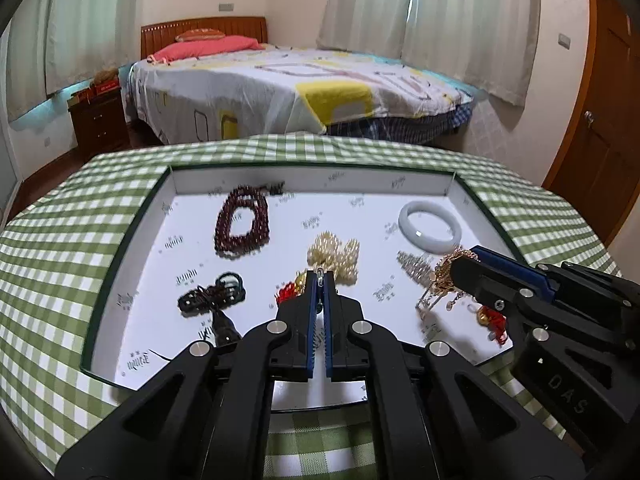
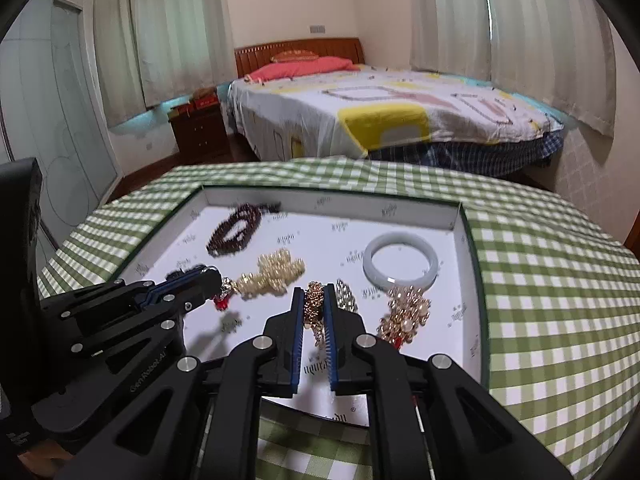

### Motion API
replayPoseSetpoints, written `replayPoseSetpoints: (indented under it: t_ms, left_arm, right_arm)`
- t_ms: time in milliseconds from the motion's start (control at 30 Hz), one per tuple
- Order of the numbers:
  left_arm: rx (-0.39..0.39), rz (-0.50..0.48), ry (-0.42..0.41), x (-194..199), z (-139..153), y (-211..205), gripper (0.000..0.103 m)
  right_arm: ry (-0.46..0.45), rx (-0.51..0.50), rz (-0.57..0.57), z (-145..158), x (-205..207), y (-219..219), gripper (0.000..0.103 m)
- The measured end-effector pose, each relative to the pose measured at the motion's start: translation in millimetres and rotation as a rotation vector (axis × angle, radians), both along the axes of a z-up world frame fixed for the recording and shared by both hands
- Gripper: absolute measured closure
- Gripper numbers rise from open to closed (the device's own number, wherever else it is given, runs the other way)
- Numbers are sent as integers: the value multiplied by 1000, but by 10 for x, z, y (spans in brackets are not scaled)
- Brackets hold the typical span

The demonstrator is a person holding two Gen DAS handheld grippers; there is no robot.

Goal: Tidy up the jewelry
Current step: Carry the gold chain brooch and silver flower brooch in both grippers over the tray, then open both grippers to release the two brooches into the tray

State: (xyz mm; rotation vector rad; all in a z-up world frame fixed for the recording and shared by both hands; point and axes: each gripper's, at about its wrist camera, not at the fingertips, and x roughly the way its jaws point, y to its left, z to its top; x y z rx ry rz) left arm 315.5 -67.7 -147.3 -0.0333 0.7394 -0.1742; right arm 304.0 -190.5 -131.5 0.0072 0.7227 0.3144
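Both tongs [image 1: 319, 276] [image 2: 314, 300] low over tray [image 1: 120, 240]

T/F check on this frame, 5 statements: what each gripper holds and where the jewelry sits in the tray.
1. The right gripper is shut on a gold chain. True.
2. The left gripper is wide open over bare tray. False: its fingers are nearly closed, pinching a small metal clasp by the red charm.
3. The white bangle lies flat in the tray, free of both grippers. True.
4. The dark red bead bracelet lies on the checked tablecloth outside the tray. False: it is inside the tray, near the far wall.
5. The pearl cluster lies inside the tray. True.
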Motion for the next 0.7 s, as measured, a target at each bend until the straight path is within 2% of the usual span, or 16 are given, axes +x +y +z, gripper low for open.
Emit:
replayPoseSetpoints:
  t_ms: [400, 467, 533, 600, 700]
  left_arm:
    - [11, 3, 89, 146, -151, -41, 99]
    - [11, 8, 86, 148, -150, -44, 90]
    - [15, 19, 77, 132, -137, -34, 70]
    - [18, 27, 66, 112, -121, -21, 65]
    - [27, 29, 65, 100, -114, -25, 60]
  right_arm:
    - [80, -7, -7, -195, 114, -32, 92]
    - [80, -5, -10, -197, 114, -50, 87]
    - [77, -4, -14, -183, 111, -60, 77]
    - [68, -6, -23, -162, 104, -72, 69]
    - [59, -8, -28, -131, 81, -90, 65]
